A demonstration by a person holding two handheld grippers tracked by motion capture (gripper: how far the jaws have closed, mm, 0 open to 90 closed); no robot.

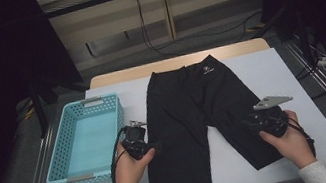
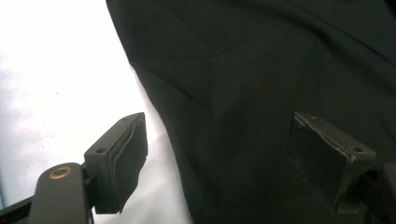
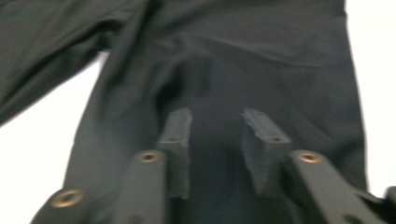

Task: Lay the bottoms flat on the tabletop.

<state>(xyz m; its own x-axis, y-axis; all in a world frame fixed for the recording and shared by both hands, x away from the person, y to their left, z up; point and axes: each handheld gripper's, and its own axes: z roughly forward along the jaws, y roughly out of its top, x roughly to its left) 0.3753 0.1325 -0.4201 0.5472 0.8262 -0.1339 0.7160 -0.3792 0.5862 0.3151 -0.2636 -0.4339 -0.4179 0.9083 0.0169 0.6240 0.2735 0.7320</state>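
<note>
A pair of black shorts lies flat on the white-covered table, waistband at the far side, with a small white logo near it. My left gripper sits at the outer edge of the shorts' left leg. In the left gripper view its jaws stand wide open, one pad over the white cover and the other over the black cloth. My right gripper rests over the right leg near its hem. Its jaws stand apart above the cloth, pinching nothing.
A light blue perforated basket stands empty at the table's left edge, close to my left hand. Bare white cover lies to the right of the shorts. Cables trail on the floor beyond the table's far edge.
</note>
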